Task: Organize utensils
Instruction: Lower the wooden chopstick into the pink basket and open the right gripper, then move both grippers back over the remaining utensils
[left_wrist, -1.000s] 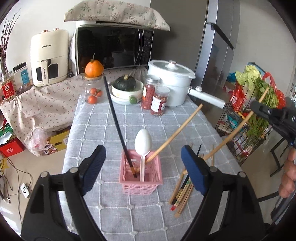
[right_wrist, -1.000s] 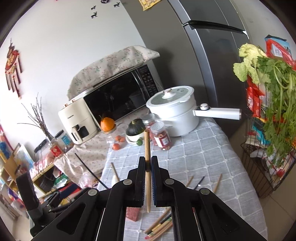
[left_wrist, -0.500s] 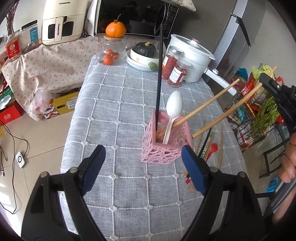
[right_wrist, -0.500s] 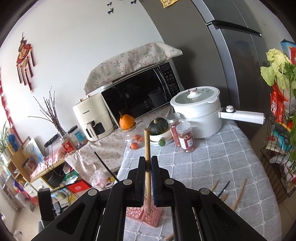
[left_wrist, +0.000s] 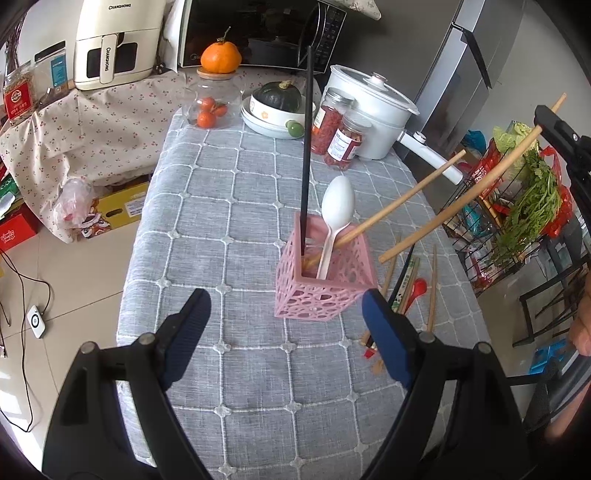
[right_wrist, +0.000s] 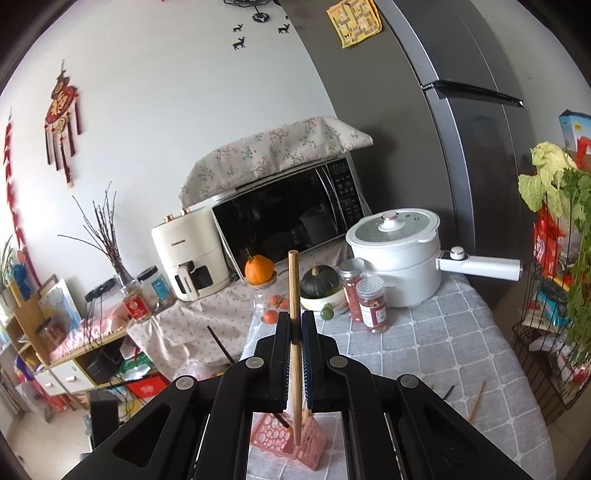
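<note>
Closest to me, the left gripper (left_wrist: 284, 317) hangs over the grey checked tablecloth (left_wrist: 229, 206) with its blue-padded fingers (left_wrist: 186, 328) spread wide and nothing between them; just past it stands the pink lattice holder (left_wrist: 325, 291), upright, with a black chopstick (left_wrist: 306, 155) rising nearly straight from it, a white plastic spoon (left_wrist: 336, 218) bowl-up beside that, and a wooden chopstick (left_wrist: 402, 197) leaning out to the right; beside the holder on its right, loose chopsticks (left_wrist: 431, 288) and a red spoon (left_wrist: 416, 287) lie flat on the cloth; the right gripper (right_wrist: 294, 325) is pressed together on another wooden chopstick (right_wrist: 294, 306), pinching it near its upper end, and in the left wrist view its lower tip hangs in the air just right of the holder's rim, apart from it, while in the right wrist view the tip sits over the holder; farther back stand two jars of red contents (left_wrist: 340, 129) with white labels too small to read, a dark green squash (left_wrist: 280, 96) in a white bowl, a glass jar (left_wrist: 209, 107) of small oranges with a large orange (left_wrist: 221, 57) on its lid, and a white electric pot (left_wrist: 373, 110) with a long handle; behind these, a cream air fryer (left_wrist: 118, 40) marked CHANGHONG on its top and drawer handle, a black microwave (left_wrist: 258, 33), and a grey fridge (right_wrist: 472, 155).
</note>
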